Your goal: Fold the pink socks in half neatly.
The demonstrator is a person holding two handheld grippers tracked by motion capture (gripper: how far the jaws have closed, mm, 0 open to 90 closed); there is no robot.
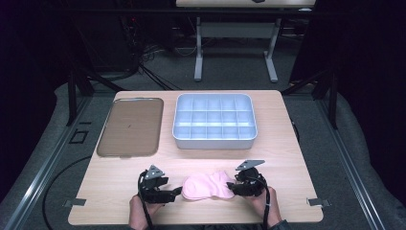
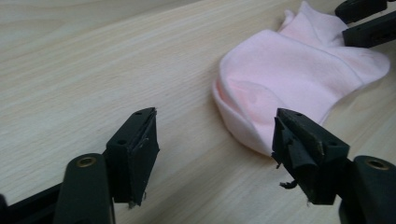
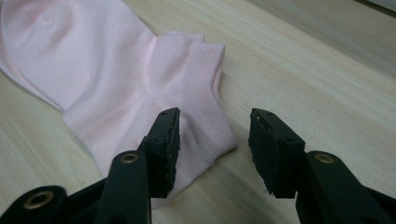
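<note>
I see a wooden table in a dark room; my left gripper and right gripper, jaws apart, flank the pink sock.

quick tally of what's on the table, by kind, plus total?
Pink sock: 1
Compartment box, pale grey: 1
Flat tray, brown-grey: 1
Handheld grippers: 2, left gripper and right gripper, one at each end of the sock
Total: 5
</note>
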